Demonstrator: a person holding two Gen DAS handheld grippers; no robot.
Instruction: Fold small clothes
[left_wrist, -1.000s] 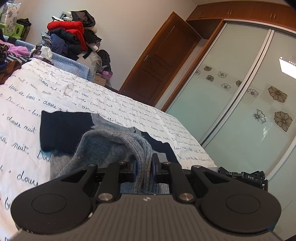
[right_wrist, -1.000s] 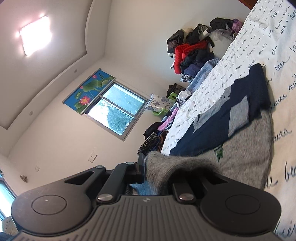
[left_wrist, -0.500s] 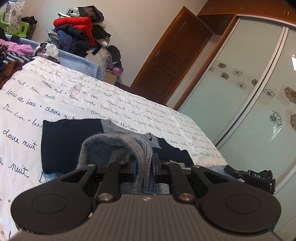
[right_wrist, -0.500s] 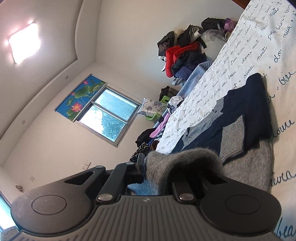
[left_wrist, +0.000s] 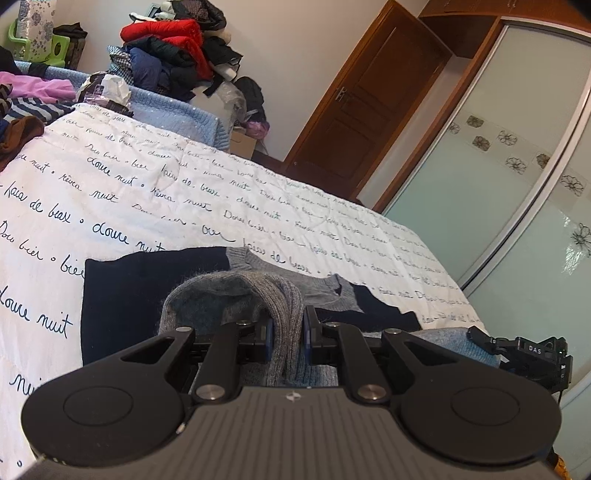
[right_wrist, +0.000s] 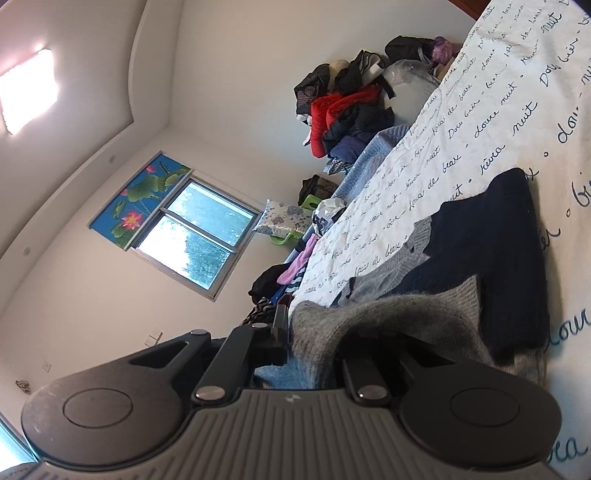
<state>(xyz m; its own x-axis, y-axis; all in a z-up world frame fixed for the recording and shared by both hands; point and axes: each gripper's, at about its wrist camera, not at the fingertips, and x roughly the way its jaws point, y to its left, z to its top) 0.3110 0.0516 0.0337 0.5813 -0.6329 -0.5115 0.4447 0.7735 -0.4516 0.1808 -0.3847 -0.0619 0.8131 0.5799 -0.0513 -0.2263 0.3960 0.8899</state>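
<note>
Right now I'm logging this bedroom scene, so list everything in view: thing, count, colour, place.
Knit sweater: one, navy and grey, flat on bed, grey hem lifted.
Quilt with script lettering: one, white, covering bed.
Clothes heap: one, red, navy, black, behind bed.
Wooden door: one, brown, ajar.
Sliding wardrobe doors: two, frosted, flowered.
Window: one, lotus blind above.
Left gripper: black, shut on hem.
Right gripper: black, shut on hem.

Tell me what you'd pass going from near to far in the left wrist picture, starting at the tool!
Left tool pinching the grey sweater → white bedspread with writing → light blue blanket → pile of clothes with a red jacket → the wall.
</note>
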